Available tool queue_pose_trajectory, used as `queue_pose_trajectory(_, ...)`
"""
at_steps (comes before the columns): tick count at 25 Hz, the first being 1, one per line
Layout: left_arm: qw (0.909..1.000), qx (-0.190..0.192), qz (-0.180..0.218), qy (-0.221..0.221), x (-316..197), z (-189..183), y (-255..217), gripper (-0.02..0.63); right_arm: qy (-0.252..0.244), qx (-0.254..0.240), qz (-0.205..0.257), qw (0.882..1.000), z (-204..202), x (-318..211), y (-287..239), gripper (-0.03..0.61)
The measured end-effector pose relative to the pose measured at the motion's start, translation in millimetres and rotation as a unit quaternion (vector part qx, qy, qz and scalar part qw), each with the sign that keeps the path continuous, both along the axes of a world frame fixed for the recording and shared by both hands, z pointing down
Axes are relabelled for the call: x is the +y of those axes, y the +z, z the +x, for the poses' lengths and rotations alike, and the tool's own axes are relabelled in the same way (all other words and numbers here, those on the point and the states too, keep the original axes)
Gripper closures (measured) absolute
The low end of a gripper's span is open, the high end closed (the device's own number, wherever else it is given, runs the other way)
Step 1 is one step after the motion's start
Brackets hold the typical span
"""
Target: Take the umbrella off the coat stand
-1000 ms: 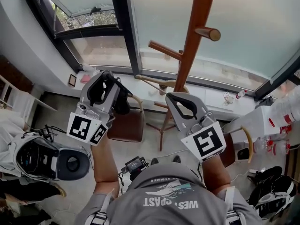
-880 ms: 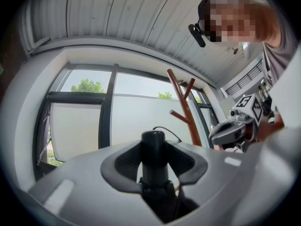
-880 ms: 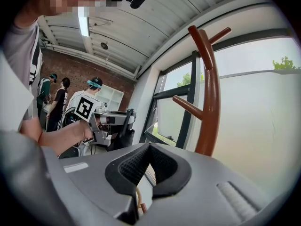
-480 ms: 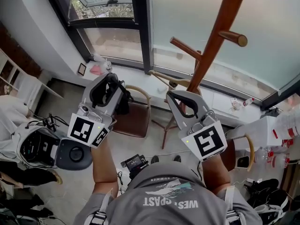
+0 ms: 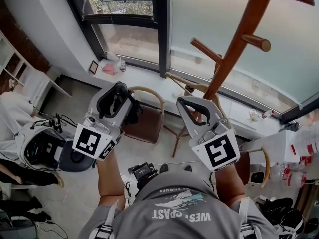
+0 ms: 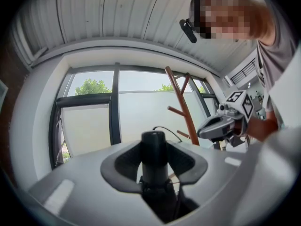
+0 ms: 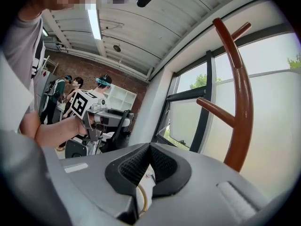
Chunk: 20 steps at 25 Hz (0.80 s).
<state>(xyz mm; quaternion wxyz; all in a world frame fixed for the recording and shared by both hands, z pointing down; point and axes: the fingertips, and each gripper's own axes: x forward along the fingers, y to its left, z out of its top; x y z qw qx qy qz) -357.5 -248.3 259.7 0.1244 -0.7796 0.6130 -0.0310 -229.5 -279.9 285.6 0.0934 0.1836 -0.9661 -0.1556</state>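
Note:
My left gripper (image 5: 118, 94) is shut on the black folded umbrella (image 5: 131, 109), raised in front of the window. The umbrella's round black end (image 6: 153, 157) stands upright between the pads in the left gripper view. The brown wooden coat stand (image 5: 234, 46) rises at the right, its pegs bare where I can see them. My right gripper (image 5: 185, 102) hangs just in front of the stand's trunk, shut, with nothing in it; its pads (image 7: 141, 164) meet at the tip. The stand (image 7: 242, 102) is beside it, apart. From the left gripper view, the right gripper (image 6: 217, 126) and stand (image 6: 184, 109) lie to the right.
A wooden chair (image 5: 145, 126) stands below the left gripper, another chair (image 5: 260, 158) at the right. The white window sill (image 5: 149, 78) carries small items. A grey and black machine (image 5: 42, 151) and a black device (image 5: 143, 172) sit on the floor. People (image 7: 66, 89) stand far behind.
Both grippers have drifted a little across the room while the head view swung, so the stand now sits higher and further right. The left gripper's hold on the umbrella is unchanged.

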Motion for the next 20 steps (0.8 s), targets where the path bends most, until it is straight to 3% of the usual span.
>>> queue_pose_trajectory(9,0.9999,-0.002,-0.004,-0.013,40.8,16.7,9.8,0.454,-0.016,-0.002,0.002,1.0,12.3,30.4,3.6,0.578)
queue_pose_trajectory(15,0.9996,0.004,-0.022,-0.016,20.7,5.0,4.1,0.454,-0.016,-0.001,-0.01,1.0,1.3,8.0,-7.9,0.578)
queue_pose_trajectory(20,0.9997,0.003,-0.018,-0.016,31.0,17.0,4.4,0.454,-0.016,-0.001,-0.007,1.0,13.0,17.3,-8.6,0.578)
